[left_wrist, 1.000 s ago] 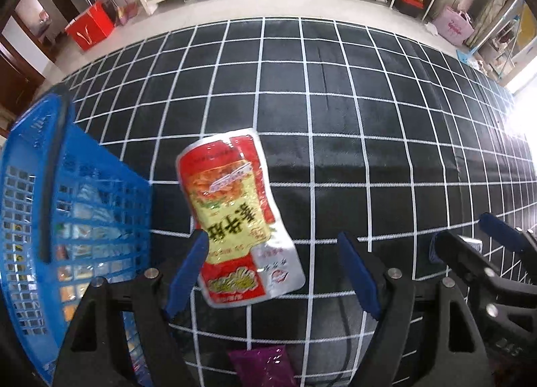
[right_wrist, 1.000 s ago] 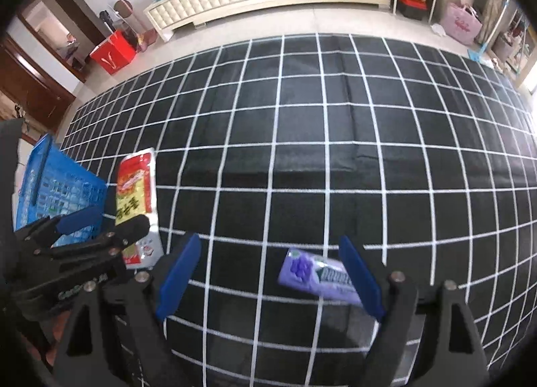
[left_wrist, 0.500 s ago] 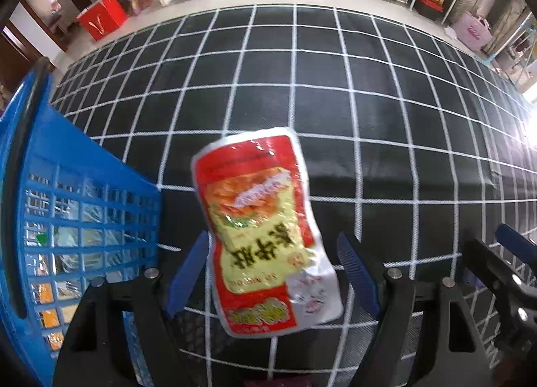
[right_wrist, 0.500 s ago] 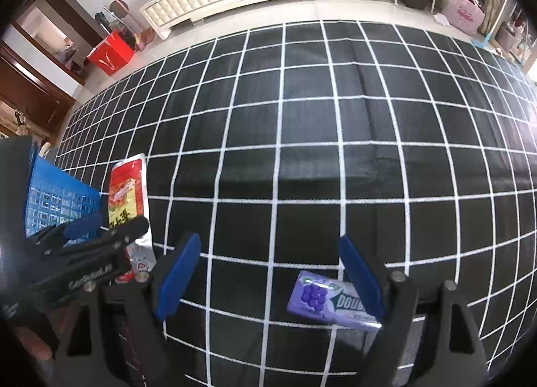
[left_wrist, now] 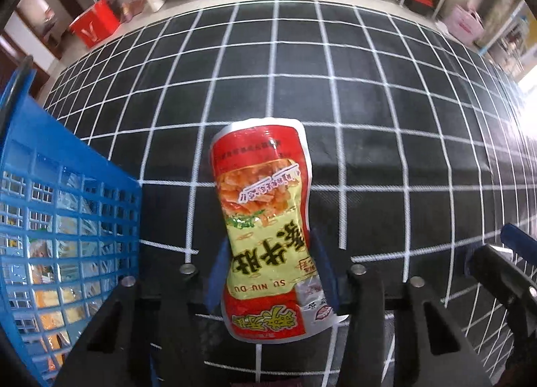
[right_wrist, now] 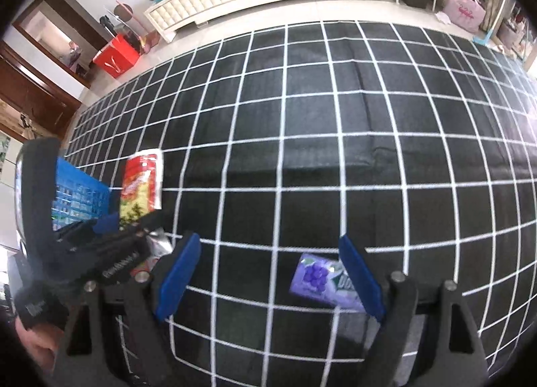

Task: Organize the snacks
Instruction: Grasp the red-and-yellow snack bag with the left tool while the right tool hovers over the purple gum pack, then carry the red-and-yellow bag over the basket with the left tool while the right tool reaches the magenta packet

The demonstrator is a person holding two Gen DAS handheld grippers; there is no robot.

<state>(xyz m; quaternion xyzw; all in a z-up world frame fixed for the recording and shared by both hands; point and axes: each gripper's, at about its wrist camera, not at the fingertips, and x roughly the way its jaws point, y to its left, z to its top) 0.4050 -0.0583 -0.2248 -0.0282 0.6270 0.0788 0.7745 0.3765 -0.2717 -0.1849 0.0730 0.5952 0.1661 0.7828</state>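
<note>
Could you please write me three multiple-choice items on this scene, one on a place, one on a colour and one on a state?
1. Where is the basket relative to the snack pouch in the left wrist view?
A. To its left
B. To its right
C. Beneath it

2. What colour is the gum pack between the right gripper's fingers?
A. Green
B. Purple
C. Orange

3. What is the state of the left gripper?
A. Open and empty
B. Shut on nothing
C. Shut on the snack pouch

Answers:
1. A, the blue lattice wall fills the left edge.
2. B, its wrapper is purple with grapes.
3. C, both blue pads press the pouch's sides.
</note>
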